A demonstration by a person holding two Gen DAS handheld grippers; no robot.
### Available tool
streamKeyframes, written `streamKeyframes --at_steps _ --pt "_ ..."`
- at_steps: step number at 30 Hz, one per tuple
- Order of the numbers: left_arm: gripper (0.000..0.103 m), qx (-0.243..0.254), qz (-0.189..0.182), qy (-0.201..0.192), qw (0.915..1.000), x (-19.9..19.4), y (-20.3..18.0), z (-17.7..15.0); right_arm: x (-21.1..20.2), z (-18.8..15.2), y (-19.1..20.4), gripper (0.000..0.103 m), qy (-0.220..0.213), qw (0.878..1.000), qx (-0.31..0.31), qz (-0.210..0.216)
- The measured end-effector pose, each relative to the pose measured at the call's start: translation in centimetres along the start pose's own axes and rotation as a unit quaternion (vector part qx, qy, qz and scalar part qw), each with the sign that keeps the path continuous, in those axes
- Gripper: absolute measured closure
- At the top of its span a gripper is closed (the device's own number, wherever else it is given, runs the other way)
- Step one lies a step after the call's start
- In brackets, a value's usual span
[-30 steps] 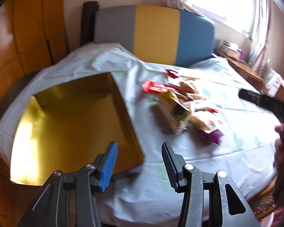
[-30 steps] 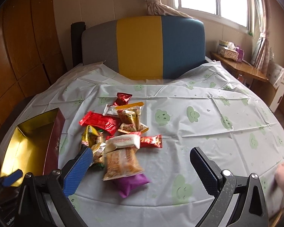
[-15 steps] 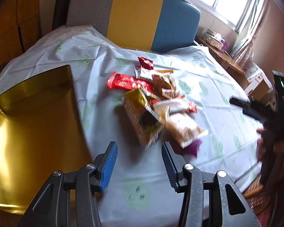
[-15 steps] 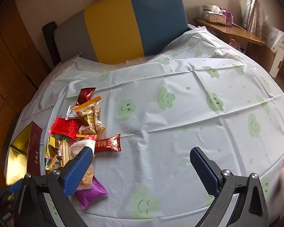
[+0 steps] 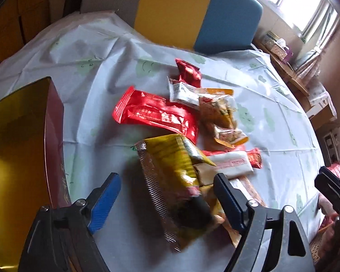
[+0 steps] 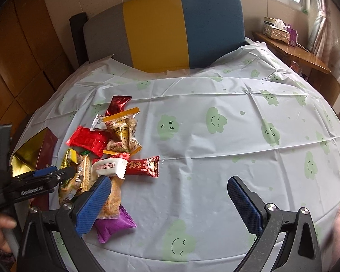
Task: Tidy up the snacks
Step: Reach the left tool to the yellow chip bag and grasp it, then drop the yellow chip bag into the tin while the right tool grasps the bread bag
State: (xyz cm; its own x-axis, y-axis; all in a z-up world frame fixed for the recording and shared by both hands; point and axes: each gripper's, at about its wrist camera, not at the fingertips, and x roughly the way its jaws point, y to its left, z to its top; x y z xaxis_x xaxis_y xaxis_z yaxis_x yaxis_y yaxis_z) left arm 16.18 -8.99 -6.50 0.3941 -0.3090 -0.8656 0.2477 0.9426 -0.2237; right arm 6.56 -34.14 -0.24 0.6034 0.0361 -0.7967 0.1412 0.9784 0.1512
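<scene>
A pile of snack packets lies on the cloud-print tablecloth (image 6: 215, 149): a red packet (image 5: 156, 113), a yellow packet (image 5: 170, 165), a white packet (image 5: 231, 163), a bag of nuts (image 6: 122, 131) and a purple packet (image 6: 113, 224). My left gripper (image 5: 167, 195) hovers over the pile's near end. Its jaws are opening, and the yellow packet lies between them with neither pad pressing on it. The right gripper (image 6: 170, 204) stands open over bare cloth just right of the pile, with nothing between its fingers. A gold-lined box (image 5: 15, 147) with dark red walls sits left of the pile.
A grey, yellow and blue chair back (image 6: 165, 29) rises behind the table. A wooden side shelf (image 6: 290, 49) with a tissue box stands at the right under the window. Wooden panels line the left wall. A hand (image 6: 0, 226) holds the left gripper's handle.
My left gripper has swung right, from over the gold box to over the snack pile, and its jaws have spread wider. The right gripper has shifted a little and stays open.
</scene>
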Motion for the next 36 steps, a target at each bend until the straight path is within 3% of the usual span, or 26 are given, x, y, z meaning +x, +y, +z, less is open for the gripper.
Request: streamKeyframes --at_steps 1,2,8,13,21,27,33,35,36 --pt "0.040 -0.002 -0.012 -0.002 0.9999 -0.1 0.1 0.1 0.1 0.0 0.0 0.000 0.002 1.000 -0.001 0.000" --pt "0.061 -0.012 -0.022 0.004 0.9997 0.0 0.3 0.0 0.2 -0.1 0.1 0.000 0.004 1.000 -0.002 0.002" --pt "0.075 0.013 -0.046 -0.012 0.9988 -1.0 -0.1 -1.0 1.3 -0.7 1.8 0.005 0.031 0.998 -0.038 0.029" --pt "0.076 0.035 -0.062 -0.052 0.9961 -4.2 -0.3 -1.9 2.8 -1.5 4.4 0.019 0.073 0.991 -0.081 0.072" --pt "0.076 0.034 -0.077 -0.093 0.9921 -8.8 1.3 -2.5 5.1 -1.7 8.1 0.019 0.107 0.982 -0.104 0.116" --pt "0.076 0.011 -0.062 -0.117 0.9912 -12.2 4.9 -2.8 7.1 -2.6 9.2 0.019 0.131 0.978 -0.134 0.092" --pt "0.076 -0.041 -0.010 -0.131 0.9904 -13.5 10.6 -2.4 7.7 -2.9 9.7 0.021 0.127 0.977 -0.151 0.081" --pt "0.076 -0.061 0.006 -0.127 0.9900 -13.1 12.6 -2.2 7.7 -3.0 10.1 0.043 0.122 0.976 -0.163 0.072" --pt "0.076 -0.066 0.013 -0.126 0.9898 -12.8 13.3 -2.0 7.7 -3.0 10.1 0.043 0.120 0.977 -0.166 0.067"
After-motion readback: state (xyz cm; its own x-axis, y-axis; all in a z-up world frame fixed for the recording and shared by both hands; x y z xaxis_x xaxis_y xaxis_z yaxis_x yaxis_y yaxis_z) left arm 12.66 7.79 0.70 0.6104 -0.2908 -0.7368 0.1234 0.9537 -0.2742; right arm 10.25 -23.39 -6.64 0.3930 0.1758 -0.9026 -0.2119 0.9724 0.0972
